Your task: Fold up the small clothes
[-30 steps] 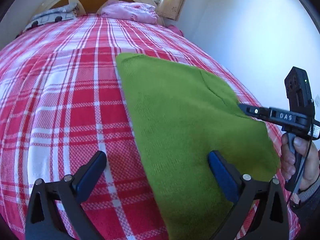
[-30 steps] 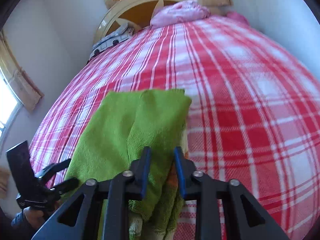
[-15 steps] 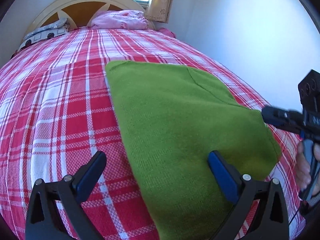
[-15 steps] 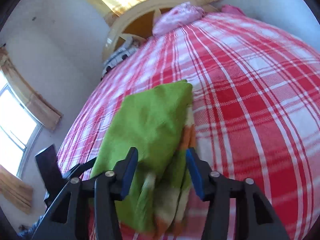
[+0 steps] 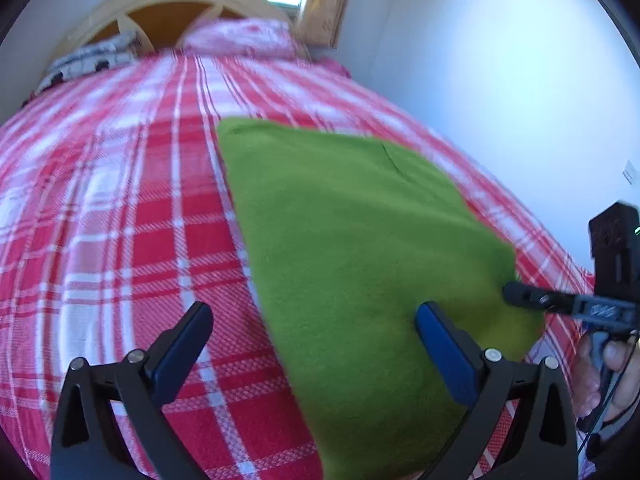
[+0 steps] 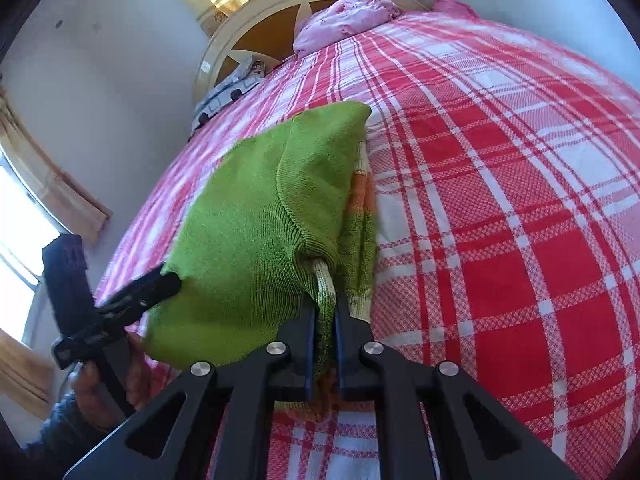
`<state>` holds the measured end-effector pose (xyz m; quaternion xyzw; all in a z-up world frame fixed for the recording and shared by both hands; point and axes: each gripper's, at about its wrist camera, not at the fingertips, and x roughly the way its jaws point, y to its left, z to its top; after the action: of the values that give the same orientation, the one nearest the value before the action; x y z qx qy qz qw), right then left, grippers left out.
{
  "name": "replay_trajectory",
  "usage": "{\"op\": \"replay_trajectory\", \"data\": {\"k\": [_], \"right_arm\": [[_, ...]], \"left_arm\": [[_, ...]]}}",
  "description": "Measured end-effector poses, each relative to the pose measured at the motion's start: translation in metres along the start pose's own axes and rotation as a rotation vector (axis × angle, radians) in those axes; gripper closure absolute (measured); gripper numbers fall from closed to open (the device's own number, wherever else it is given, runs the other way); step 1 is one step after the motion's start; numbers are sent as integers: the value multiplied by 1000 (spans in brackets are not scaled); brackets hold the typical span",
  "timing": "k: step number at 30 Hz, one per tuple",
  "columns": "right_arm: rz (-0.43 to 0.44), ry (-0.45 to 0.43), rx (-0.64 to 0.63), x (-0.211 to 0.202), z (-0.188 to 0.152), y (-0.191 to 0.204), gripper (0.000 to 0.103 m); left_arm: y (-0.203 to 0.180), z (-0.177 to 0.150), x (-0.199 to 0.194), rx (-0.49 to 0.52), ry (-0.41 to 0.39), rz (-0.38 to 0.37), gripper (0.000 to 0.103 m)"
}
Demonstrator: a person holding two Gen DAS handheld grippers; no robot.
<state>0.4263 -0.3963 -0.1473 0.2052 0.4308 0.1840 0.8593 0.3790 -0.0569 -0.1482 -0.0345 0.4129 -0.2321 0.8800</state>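
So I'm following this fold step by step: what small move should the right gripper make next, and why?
Probably lift and carry the pinched edge across the green sweater. The right gripper is closing on its striped edge, while the left gripper is open over the other side.

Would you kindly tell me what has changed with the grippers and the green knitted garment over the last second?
The right gripper let go of the green knitted garment, opened, shifted along its edge, and its jaws are now closing on the striped hem. The left gripper stayed open above the red plaid bedspread, with the garment still flat.
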Motion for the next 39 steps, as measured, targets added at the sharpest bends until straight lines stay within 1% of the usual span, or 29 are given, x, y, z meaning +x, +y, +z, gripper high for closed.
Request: {"op": "replay_trajectory", "data": {"k": [1, 2, 4, 5, 6, 8, 11, 13, 14, 16, 19, 20, 21, 22, 23, 25, 26, 27, 28, 29, 31, 32, 34, 35, 37, 39], "right_arm": [[6, 6, -14, -3, 4, 3, 79], [2, 3, -26, -5, 6, 6, 73], [-2, -34, -37, -14, 14, 7, 32], [5, -54, -32, -15, 19, 7, 27], [21, -68, -30, -15, 27, 6, 27], [23, -81, -22, -9, 43, 1, 27], [40, -14, 47, 21, 64, -17, 27], [65, 44, 90, 43, 71, -29, 27], [75, 58, 105, 49, 73, -32, 27], [81, 49, 84, 56, 77, -31, 27], [90, 60, 59, 70, 83, -23, 27], [94, 65, 49, 74, 84, -20, 28], [99, 73, 35, 79, 86, -18, 38], [99, 81, 26, 83, 86, -16, 42], [95, 79, 15, 86, 87, -15, 44], [94, 72, -8, 89, 87, -14, 49], [101, 66, -1, 89, 85, -16, 50], [110, 57, 1, 88, 84, -17, 51], [114, 52, 2, 88, 83, -18, 52], [116, 46, 3, 88, 82, -19, 52], [101, 36, -13, 87, 81, -16, 53], [93, 31, -23, 87, 79, -14, 54], [87, 24, -31, 85, 76, -13, 55], [84, 21, -33, 85, 76, -13, 55], [79, 15, -46, 84, 75, -11, 58], [75, 10, -54, 81, 73, -9, 61]], "left_arm": [[1, 1, 3, -3, 14, -11, 0], [2, 3, 5, -12, 22, -30, 0], [7, 5, 9, -43, 39, -64, 0], [9, 5, 10, -54, 38, -73, 0], [9, 5, 10, -53, 37, -76, 0], [8, 4, 10, -48, 33, -75, 0], [10, 4, 10, -54, 33, -84, 0], [9, 3, 9, -53, 31, -85, 0], [9, 3, 9, -52, 32, -84, 0], [8, 2, 9, -48, 33, -79, 0], [5, 3, 10, -36, 36, -66, 0], [4, 3, 11, -33, 36, -65, 0], [4, 4, 11, -33, 37, -65, 0], [5, 4, 11, -34, 37, -65, 0], [4, 4, 11, -32, 36, -65, 0], [3, 4, 11, -24, 37, -62, 0], [2, 4, 12, -19, 36, -62, 0], [2, 4, 12, -12, 34, -71, 5], [1, 4, 11, -3, 30, -93, 13], [0, 4, 10, 3, 29, -107, 17], [-1, 3, 9, 14, 24, -110, 20], [-2, 3, 9, 12, 24, -109, 20], [-4, 3, 8, 23, 15, -104, 29], [-6, 2, 6, 34, 9, -100, 32], [-13, 2, 2, 67, -6, -78, 40], [-18, 1, -2, 87, -12, -52, 45]]}}
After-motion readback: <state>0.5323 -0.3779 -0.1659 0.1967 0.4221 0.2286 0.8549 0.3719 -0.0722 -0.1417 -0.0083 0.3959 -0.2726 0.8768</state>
